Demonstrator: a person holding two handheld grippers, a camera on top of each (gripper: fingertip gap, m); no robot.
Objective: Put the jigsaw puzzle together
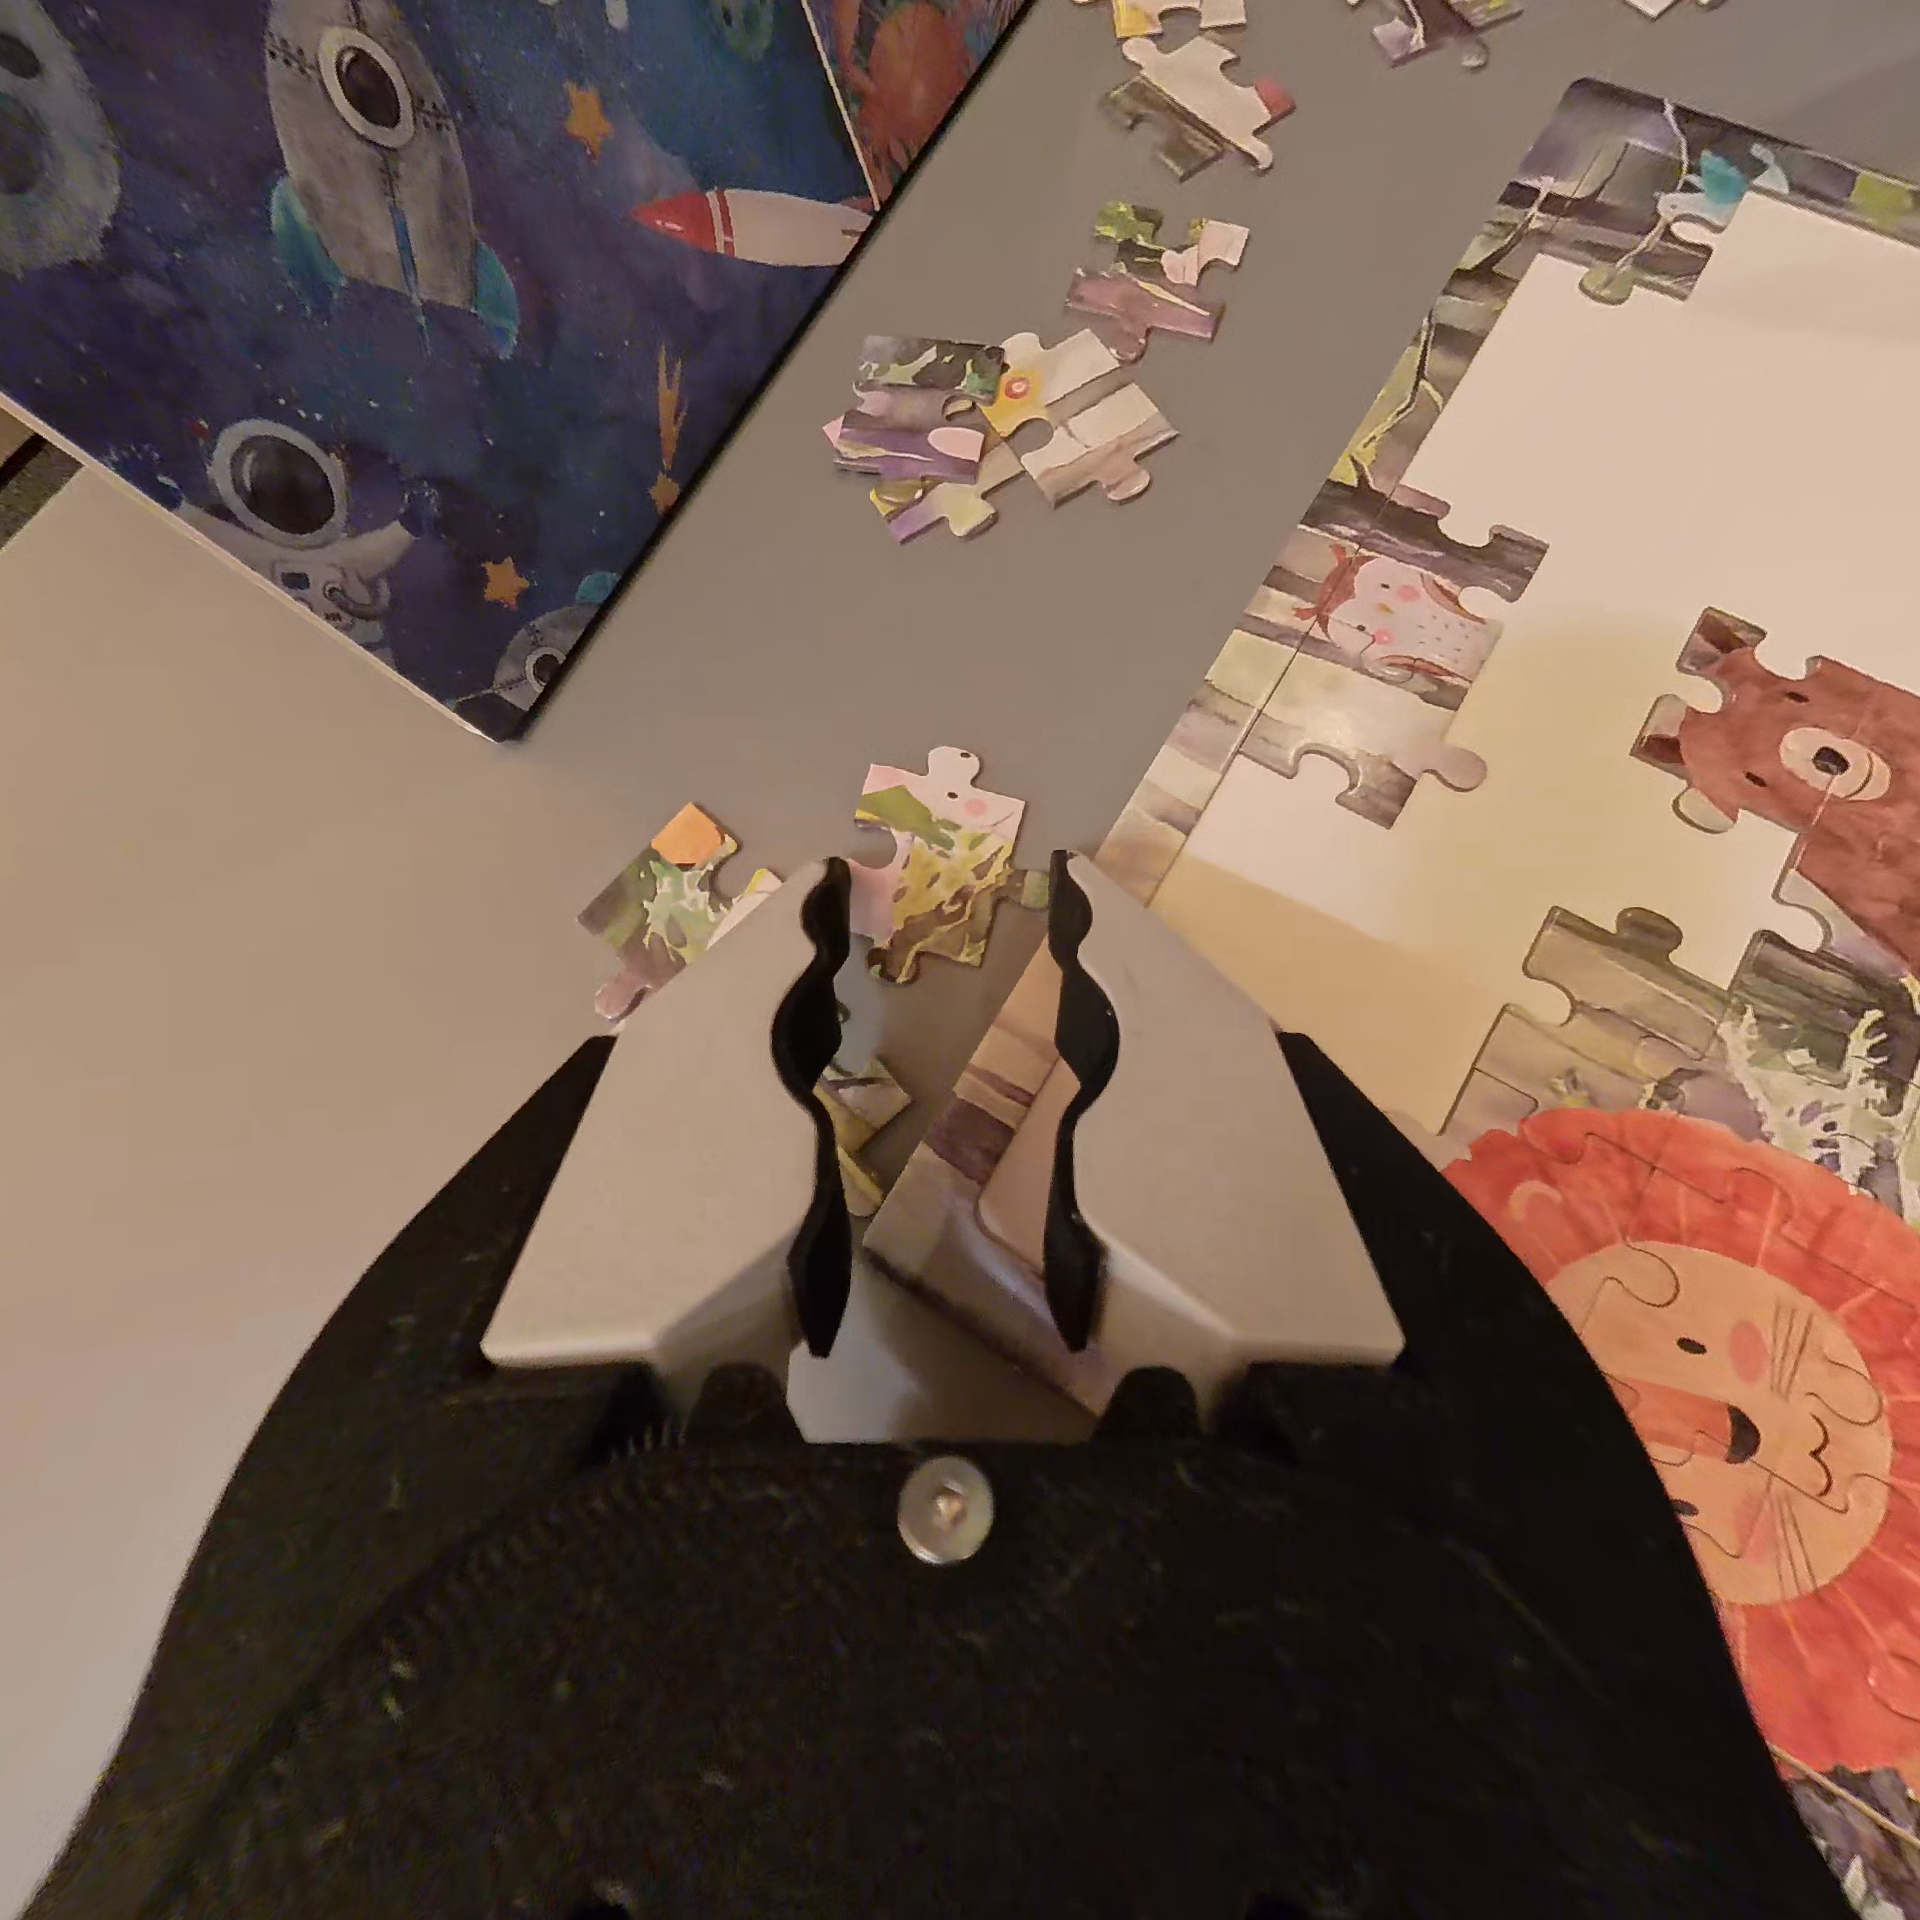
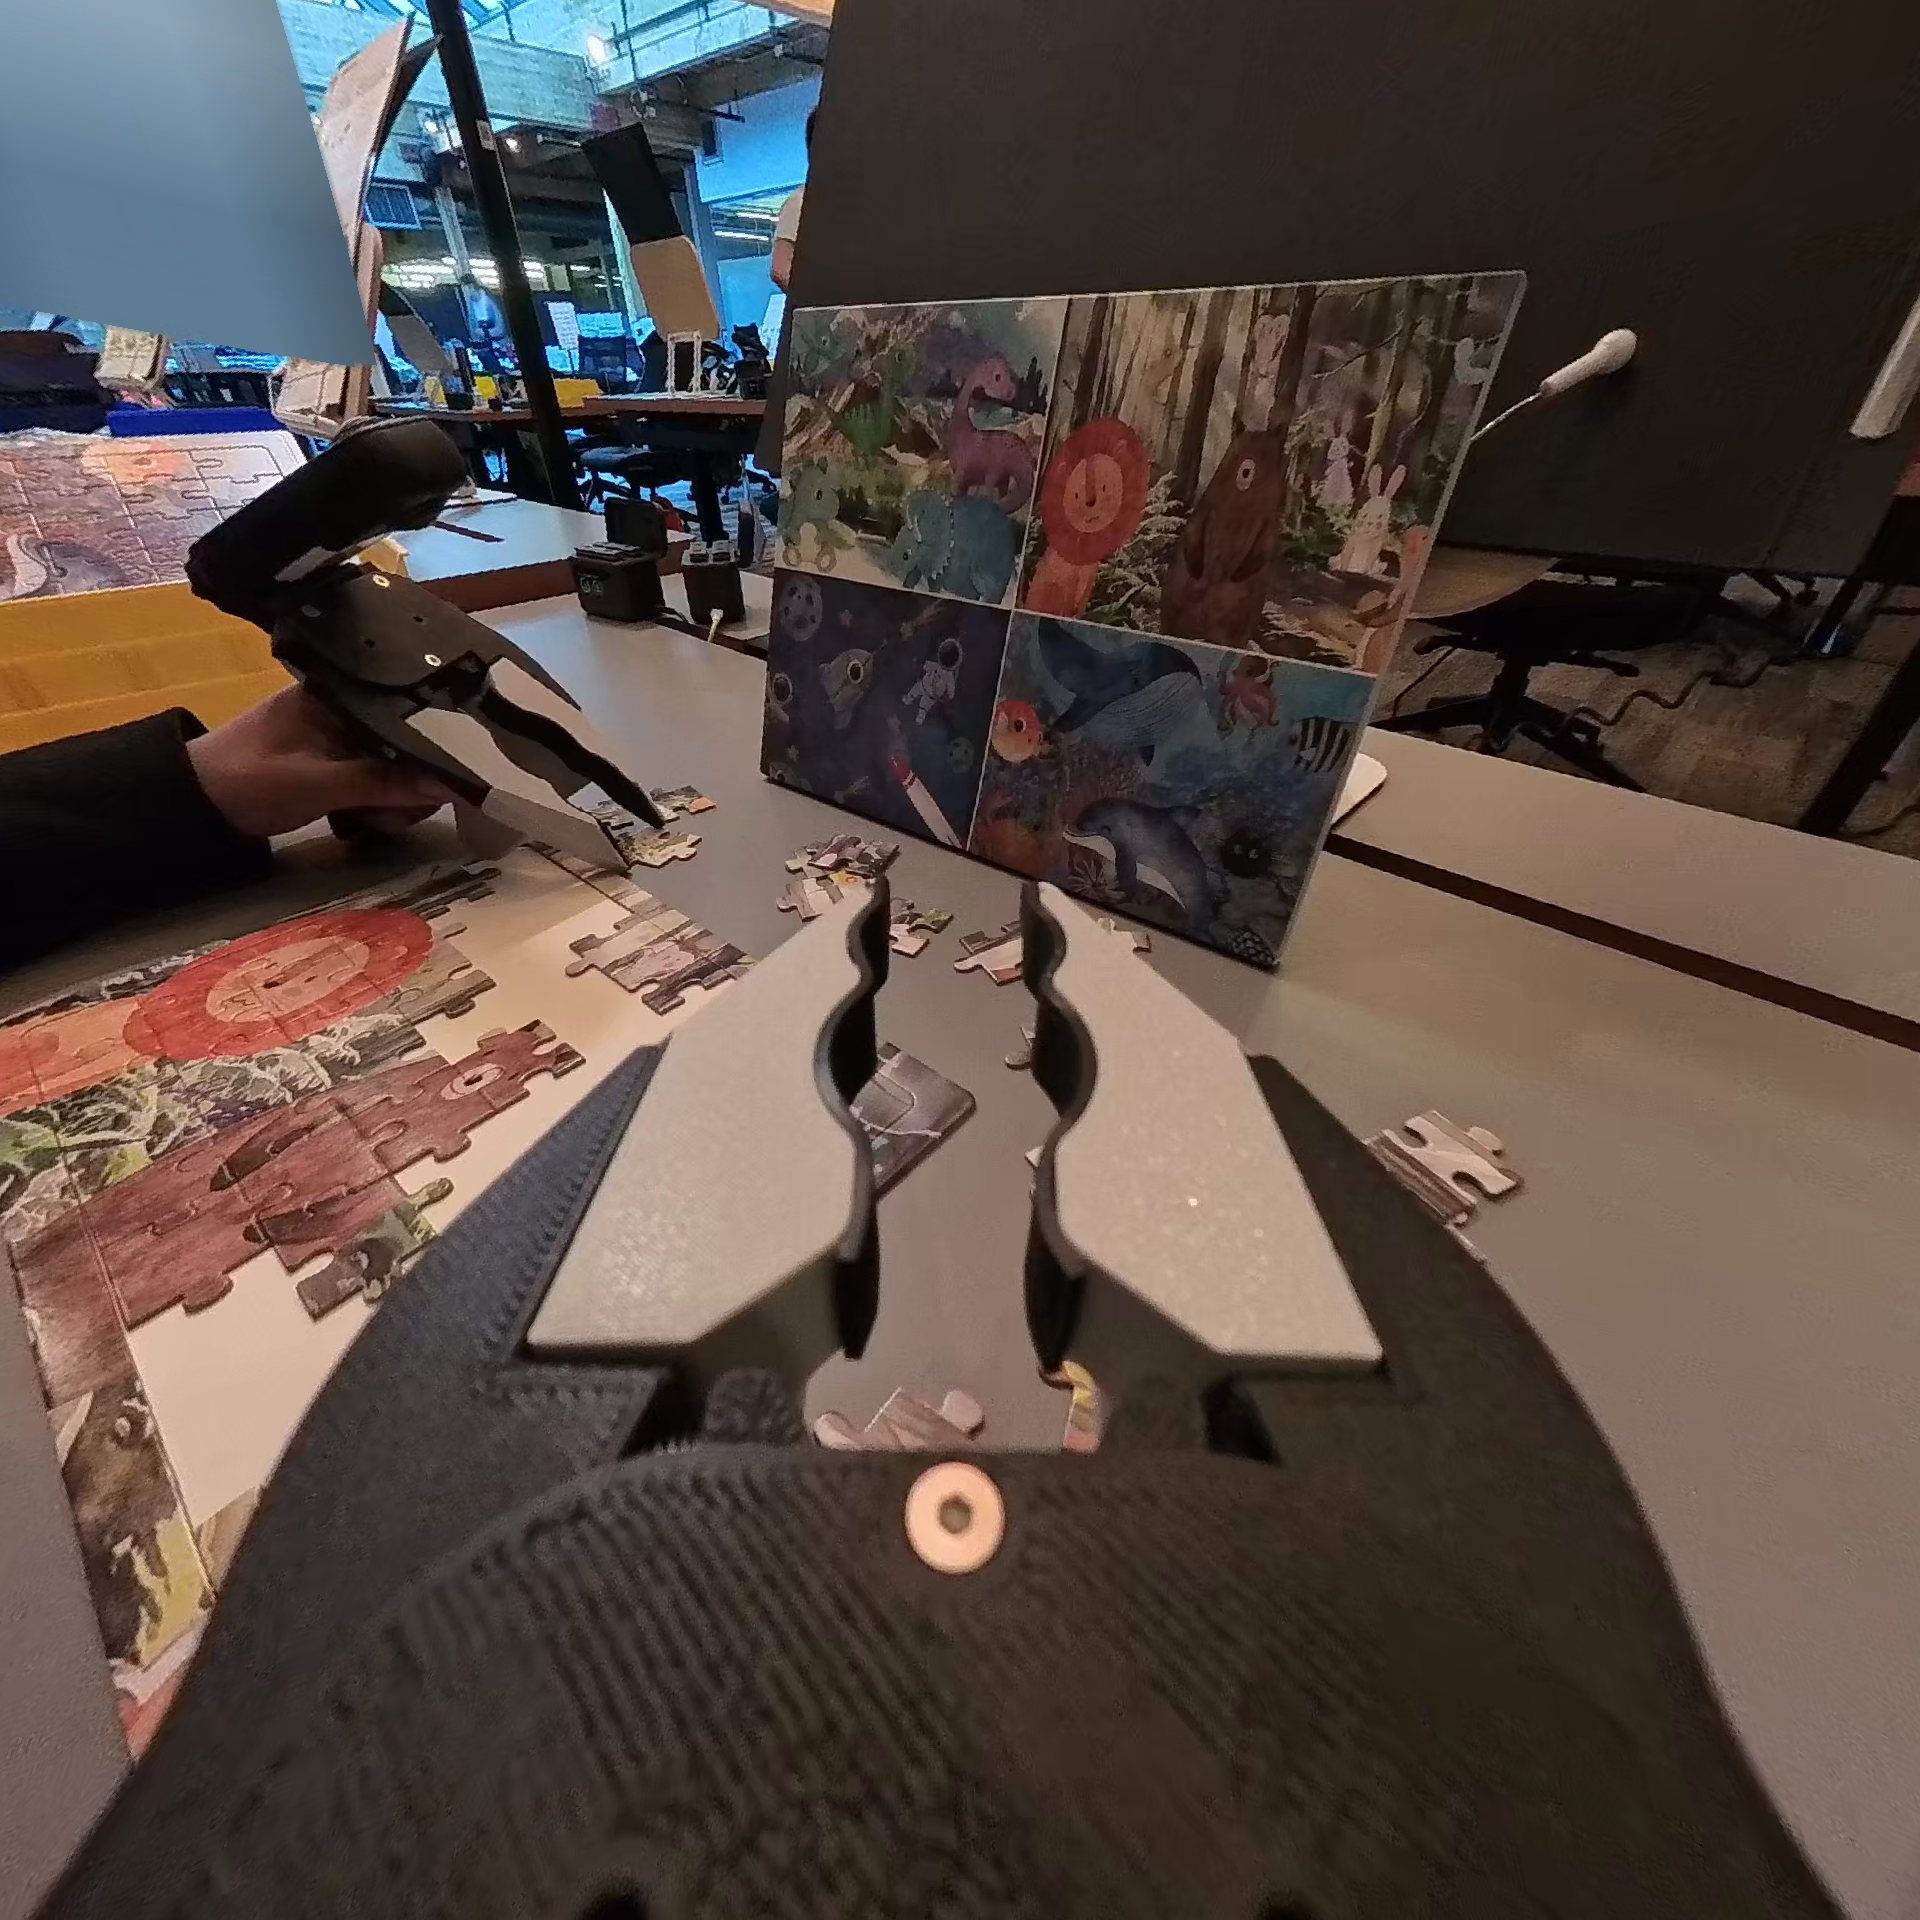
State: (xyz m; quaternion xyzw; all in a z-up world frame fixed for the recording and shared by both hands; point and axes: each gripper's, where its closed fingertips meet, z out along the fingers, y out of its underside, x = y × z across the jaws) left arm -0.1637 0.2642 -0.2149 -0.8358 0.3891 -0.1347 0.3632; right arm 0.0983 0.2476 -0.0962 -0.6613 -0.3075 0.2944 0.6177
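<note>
The partly built puzzle [image 1: 1662,416] lies in its frame on the grey table, with a lion [image 1: 1714,1403] and a brown bear [image 1: 1829,790] assembled; it also shows in the right wrist view [image 2: 239,1382]. My left gripper [image 1: 945,873] is open and low at the frame's near-left corner. A yellow-green loose piece [image 1: 940,862] lies flat on the table between and just beyond its tips, and another piece [image 1: 665,894] lies to its left. My right gripper [image 2: 956,914] is open and empty above the table beside the puzzle's far edge. The left gripper [image 2: 639,836] shows there too, held in a hand.
Loose pieces [image 1: 997,426] are scattered between the puzzle and the picture box [image 2: 1091,603], which stands upright. More pieces lie under and right of my right gripper [image 2: 1444,1164]. A yellow bin [image 2: 104,644] and black chargers [image 2: 623,582] sit at the back left. The gap from one gripper's tips to the other's is roughly 30 cm.
</note>
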